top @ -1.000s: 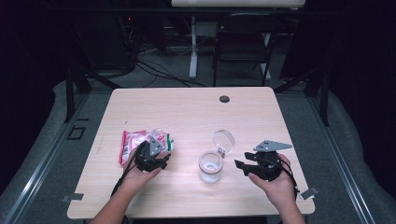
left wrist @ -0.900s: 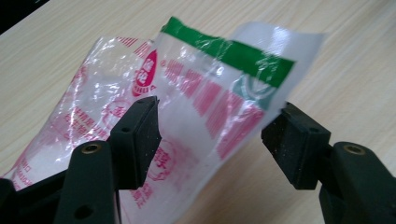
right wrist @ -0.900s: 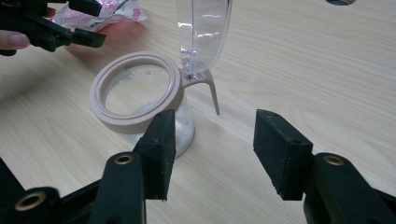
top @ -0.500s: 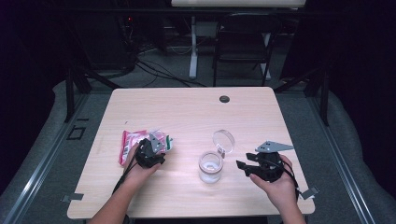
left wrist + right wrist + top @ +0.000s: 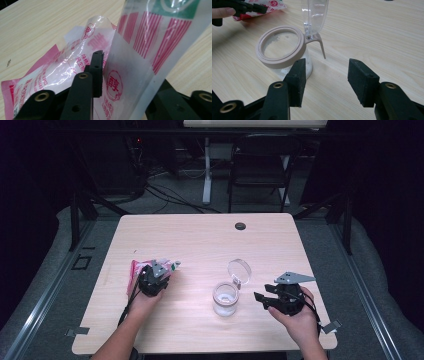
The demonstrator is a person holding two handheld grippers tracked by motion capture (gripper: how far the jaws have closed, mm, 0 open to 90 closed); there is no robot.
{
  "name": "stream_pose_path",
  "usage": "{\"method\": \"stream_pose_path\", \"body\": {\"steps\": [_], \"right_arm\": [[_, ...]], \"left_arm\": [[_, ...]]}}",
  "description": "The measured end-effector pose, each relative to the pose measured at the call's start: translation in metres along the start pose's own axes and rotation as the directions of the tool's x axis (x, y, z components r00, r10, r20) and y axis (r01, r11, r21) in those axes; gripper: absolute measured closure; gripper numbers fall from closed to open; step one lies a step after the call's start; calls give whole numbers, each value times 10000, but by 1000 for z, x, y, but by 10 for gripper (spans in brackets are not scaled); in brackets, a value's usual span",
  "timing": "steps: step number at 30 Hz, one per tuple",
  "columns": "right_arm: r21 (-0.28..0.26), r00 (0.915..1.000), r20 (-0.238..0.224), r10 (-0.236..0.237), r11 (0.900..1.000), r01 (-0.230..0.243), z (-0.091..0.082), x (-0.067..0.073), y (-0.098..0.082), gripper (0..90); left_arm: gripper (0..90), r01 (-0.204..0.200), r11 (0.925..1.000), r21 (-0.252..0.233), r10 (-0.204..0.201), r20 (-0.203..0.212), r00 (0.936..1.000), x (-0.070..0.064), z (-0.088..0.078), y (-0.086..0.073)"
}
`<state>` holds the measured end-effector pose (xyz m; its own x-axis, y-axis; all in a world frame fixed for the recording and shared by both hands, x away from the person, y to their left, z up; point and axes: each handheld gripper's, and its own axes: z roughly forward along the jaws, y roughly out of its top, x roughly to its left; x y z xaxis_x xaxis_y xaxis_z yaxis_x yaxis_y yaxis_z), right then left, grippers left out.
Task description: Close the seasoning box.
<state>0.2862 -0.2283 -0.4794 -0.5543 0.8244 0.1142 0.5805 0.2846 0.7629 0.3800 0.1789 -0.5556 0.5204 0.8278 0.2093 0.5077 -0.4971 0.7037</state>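
Observation:
A pink and clear snack bag (image 5: 136, 270) lies at the table's left. My left gripper (image 5: 159, 269) is down on it. In the left gripper view the bag's film (image 5: 140, 37) rises bunched between the jaws, which have just been closing; one pad (image 5: 98, 72) presses the film and the other is hidden behind it. A small clear jar (image 5: 225, 298) with a beige rim holds some white stuff, its clear hinged lid (image 5: 239, 269) standing up. My right gripper (image 5: 257, 297) hovers open just right of the jar (image 5: 280, 47), nothing between its jaws (image 5: 325, 75).
The light wooden table (image 5: 200, 235) has a black cable grommet (image 5: 240, 226) near its far edge. A dark chair (image 5: 260, 165) and desk legs stand beyond it. The left gripper (image 5: 242, 8) also shows at the top left of the right gripper view.
My left gripper has slid a little to the left and down onto the bag. The right hand and the jar have stayed put.

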Motion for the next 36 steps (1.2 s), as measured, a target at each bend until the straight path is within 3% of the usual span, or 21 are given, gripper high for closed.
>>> {"method": "stream_pose_path", "body": {"steps": [6, 13, 23, 36], "right_arm": [[46, 10000, 44, 26, 10000, -26, 0, -1, -1, 487], [-15, 10000, 4, 60, 10000, -60, 0, -1, -1, 487], [25, 10000, 13, 70, 10000, -70, 0, -1, -1, 487], [60, 10000, 1, 58, 10000, -58, 1, -2, -1, 487]], "left_arm": [[824, 446, 9990, -58, -444, 219, 9988, 7, -2, -1], [857, 895, 9959, -164, -887, 422, 9952, 14, -5, -1], [872, 1119, 9934, -250, -1109, 400, 9930, 20, -12, 0], [871, 1889, 9784, -835, -1854, 485, 9815, 35, -32, -3]]}}
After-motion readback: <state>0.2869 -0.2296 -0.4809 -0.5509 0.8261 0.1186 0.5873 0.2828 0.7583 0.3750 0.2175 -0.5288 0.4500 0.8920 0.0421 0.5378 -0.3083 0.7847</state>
